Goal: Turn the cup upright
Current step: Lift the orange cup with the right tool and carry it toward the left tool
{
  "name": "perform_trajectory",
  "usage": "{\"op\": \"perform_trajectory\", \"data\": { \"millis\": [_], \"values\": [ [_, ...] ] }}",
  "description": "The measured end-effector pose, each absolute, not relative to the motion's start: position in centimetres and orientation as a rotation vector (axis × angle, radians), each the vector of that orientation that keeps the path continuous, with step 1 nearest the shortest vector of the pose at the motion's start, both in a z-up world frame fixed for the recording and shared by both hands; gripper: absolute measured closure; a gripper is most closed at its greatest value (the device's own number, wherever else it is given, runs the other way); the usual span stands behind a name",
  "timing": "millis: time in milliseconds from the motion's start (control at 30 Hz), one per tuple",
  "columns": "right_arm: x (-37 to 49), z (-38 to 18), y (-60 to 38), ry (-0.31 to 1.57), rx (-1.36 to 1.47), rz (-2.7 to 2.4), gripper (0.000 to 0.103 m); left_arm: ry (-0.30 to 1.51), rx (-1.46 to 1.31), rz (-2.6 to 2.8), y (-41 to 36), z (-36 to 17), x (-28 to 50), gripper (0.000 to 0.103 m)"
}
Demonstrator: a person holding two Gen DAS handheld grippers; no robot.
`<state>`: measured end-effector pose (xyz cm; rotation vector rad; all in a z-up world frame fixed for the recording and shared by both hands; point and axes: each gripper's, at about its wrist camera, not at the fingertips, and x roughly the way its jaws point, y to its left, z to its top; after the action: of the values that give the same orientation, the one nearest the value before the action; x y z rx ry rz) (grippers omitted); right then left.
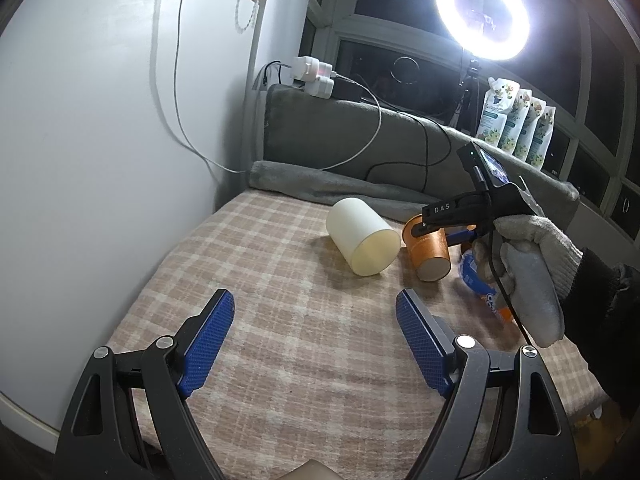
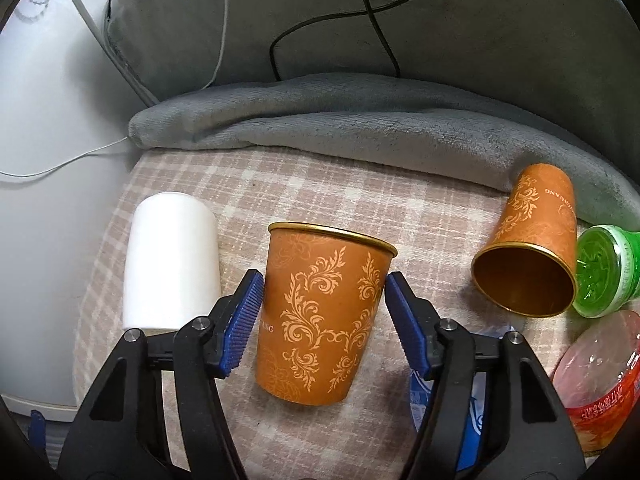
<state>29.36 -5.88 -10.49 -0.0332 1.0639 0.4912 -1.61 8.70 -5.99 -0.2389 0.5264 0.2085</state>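
Orange cup (image 2: 320,316) between right gripper (image 2: 322,320) jaws, clamped; axis toward 12 o'clock, rim far. Left gripper (image 1: 316,344) jaws apart, empty.

The left wrist camera sits low over the near edge of the plaid beige blanket (image 1: 280,300), facing far and slightly right, its own left tongs (image 1: 314,344) in the foreground and the right tongs (image 1: 430,236) seen from the side. The right wrist camera looks steeply down from close range between those right tongs (image 2: 322,320). Both views share the patterned orange paper cup (image 1: 428,250) (image 2: 320,316), the white cylindrical cup (image 1: 362,236) (image 2: 172,260) and, probably, the folded grey fleece (image 1: 320,184) (image 2: 340,120).
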Motion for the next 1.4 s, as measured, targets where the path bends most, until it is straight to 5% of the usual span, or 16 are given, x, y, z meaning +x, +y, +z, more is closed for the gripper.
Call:
{"op": "perform_trajectory", "data": {
  "millis": [500, 1400],
  "values": [
    [22.8, -7.1, -9.4, 1.036, 0.018, 0.643, 0.038, 0.533, -0.231, 0.184, 7.7, -5.7, -1.4, 0.02],
    [16.2, -11.2, -12.0, 1.14, 0.105, 0.657, 0.036, 0.637, -0.274, -0.015, 3.5, -6.2, 0.6, 0.02]
  ]
}}
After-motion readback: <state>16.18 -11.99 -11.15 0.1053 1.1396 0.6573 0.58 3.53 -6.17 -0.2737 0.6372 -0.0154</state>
